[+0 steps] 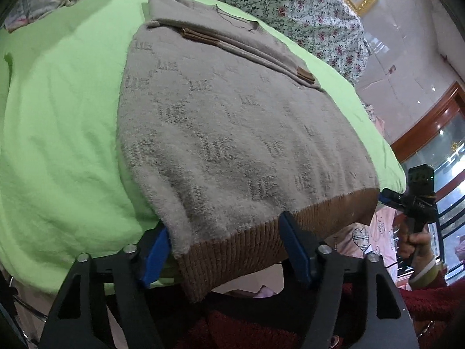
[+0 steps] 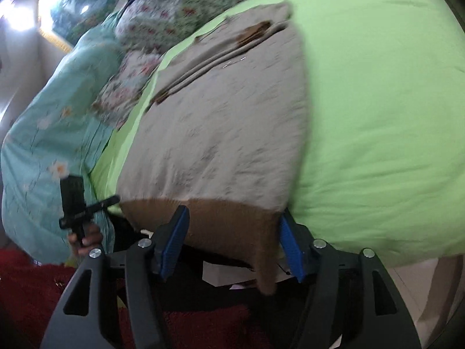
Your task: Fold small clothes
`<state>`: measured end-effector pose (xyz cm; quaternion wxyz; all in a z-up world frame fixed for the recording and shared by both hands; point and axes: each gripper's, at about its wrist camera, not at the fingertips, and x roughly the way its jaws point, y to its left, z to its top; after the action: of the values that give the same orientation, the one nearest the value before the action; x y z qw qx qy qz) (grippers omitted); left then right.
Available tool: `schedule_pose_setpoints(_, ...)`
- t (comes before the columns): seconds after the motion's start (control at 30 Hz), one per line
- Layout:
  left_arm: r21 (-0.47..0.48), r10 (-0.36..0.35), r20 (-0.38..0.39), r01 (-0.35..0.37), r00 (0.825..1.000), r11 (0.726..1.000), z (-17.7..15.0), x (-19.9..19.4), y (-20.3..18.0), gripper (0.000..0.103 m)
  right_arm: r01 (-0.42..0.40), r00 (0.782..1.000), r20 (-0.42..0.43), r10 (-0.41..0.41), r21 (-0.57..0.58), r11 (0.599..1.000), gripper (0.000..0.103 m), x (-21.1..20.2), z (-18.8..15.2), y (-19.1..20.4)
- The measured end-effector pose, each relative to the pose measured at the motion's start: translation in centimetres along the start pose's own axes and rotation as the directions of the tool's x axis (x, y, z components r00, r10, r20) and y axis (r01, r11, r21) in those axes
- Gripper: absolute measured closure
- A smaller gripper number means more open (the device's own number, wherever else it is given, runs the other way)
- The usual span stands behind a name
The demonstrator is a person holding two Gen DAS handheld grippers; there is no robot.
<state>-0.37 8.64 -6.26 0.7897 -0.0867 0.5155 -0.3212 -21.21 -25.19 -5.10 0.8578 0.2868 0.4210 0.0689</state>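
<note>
Left tool (image 1: 223, 250) spread, the sweater's (image 1: 232, 122) brown hem (image 1: 241, 247) hanging between its blue pads (image 1: 296, 250), unpinched; right tool (image 2: 232, 244) likewise spread about the hem's other corner; ahead of both, the sweater lies flat on the green bed (image 1: 58, 116); floral bedding (image 1: 290, 3) beyond.

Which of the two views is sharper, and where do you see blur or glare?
Left wrist view: sharp, the sweater knit pattern reads clearly, though fisheye bends the green sheet. Right wrist view: motion-blurred, the sweater pattern smears, and a bright lamp glares at the upper left.
</note>
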Motion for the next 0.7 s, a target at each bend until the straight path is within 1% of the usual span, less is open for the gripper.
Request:
schedule_pose_setpoints(0.03, 0.003, -0.004, -0.003, 0.004, 1.0, 1.0, 0.2, 0.0, 0.3, 0.041, -0.007, 1.0, -0.002, 0.007, -0.017, 1.0, 0.04, 0.6, 0.0, 0.3)
schedule_pose_setpoints(0.07, 0.006, -0.002, -0.004, 0.002, 1.0, 1.0, 0.4, 0.1, 0.4, 0.047, -0.01, 1.0, 0.0, 0.011, -0.027, 1.0, 0.04, 0.9, -0.1, 0.5)
schedule_pose_setpoints(0.1, 0.007, 0.008, -0.004, -0.008, 1.0, 1.0, 0.5, 0.1, 0.5, 0.051, -0.017, 1.0, 0.005, 0.017, -0.032, 0.999, 0.041, 0.9, -0.2, 0.5)
schedule_pose_setpoints(0.13, 0.006, 0.011, -0.005, -0.011, 1.0, 1.0, 0.4, -0.1, 0.7, 0.058, -0.027, 1.0, 0.007, 0.028, -0.035, 0.999, 0.048, 0.9, -0.2, 0.6)
schedule_pose_setpoints(0.17, 0.004, 0.01, -0.004, -0.01, 1.0, 1.0, 0.2, -0.2, 0.9, 0.068, -0.029, 1.0, 0.003, 0.029, -0.04, 0.999, 0.054, 0.9, -0.4, 0.5)
schedule_pose_setpoints(0.2, 0.001, 0.007, -0.004, -0.007, 1.0, 1.0, 0.1, -0.3, 1.1, 0.074, -0.018, 1.0, -0.007, 0.018, -0.045, 0.999, 0.069, 0.8, -0.4, 0.4)
schedule_pose_setpoints(0.23, -0.001, 0.0, -0.009, 0.0, 1.0, 1.0, 0.0, -0.3, 1.3, 0.083, -0.004, 1.0, -0.021, 0.003, -0.047, 0.999, 0.087, 0.9, -0.6, 0.2)
schedule_pose_setpoints(0.27, -0.001, -0.004, -0.013, 0.004, 1.0, 1.0, -0.1, -0.3, 1.3, 0.089, 0.003, 0.999, -0.034, -0.005, -0.04, 0.999, 0.093, 0.9, -0.9, -0.2)
schedule_pose_setpoints(0.3, 0.002, -0.002, -0.012, 0.002, 1.0, 1.0, -0.3, -0.5, 1.3, 0.091, -0.003, 0.999, -0.032, 0.002, -0.027, 1.0, 0.092, 0.8, -1.0, -0.4)
schedule_pose_setpoints(0.37, 0.01, -0.012, 0.01, 0.012, 1.0, 1.0, -0.5, -1.2, 1.2, 0.095, -0.057, 0.998, 0.003, 0.057, 0.016, 0.998, 0.093, -0.1, -1.1, -1.0)
schedule_pose_setpoints(0.47, 0.002, -0.049, 0.069, 0.049, 0.996, 0.999, -0.3, -3.3, 0.9, 0.097, -0.118, 0.991, 0.058, 0.117, 0.021, 0.993, 0.093, -1.6, -0.6, -0.5)
schedule_pose_setpoints(0.57, -0.001, -0.075, 0.131, 0.076, 0.988, 0.997, 0.6, -5.0, 0.9, 0.097, -0.174, 0.979, 0.113, 0.172, 0.01, 0.985, 0.093, -2.9, 0.7, 0.4)
schedule_pose_setpoints(0.63, -0.002, -0.08, 0.172, 0.082, 0.982, 0.997, 1.7, -6.1, 0.8, 0.097, -0.198, 0.969, 0.153, 0.195, 0.0, 0.98, 0.093, -3.5, 1.9, 1.0)
schedule_pose_setpoints(0.67, 0.0, -0.081, 0.188, 0.083, 0.979, 0.997, 2.4, -6.5, 0.7, 0.097, -0.213, 0.96, 0.184, 0.21, -0.003, 0.977, 0.093, -3.9, 2.9, 1.3)
schedule_pose_setpoints(0.7, 0.006, -0.083, 0.218, 0.084, 0.972, 0.996, 3.5, -7.1, 0.4, 0.097, -0.219, 0.956, 0.2, 0.216, -0.008, 0.976, 0.093, -4.1, 3.5, 1.7)
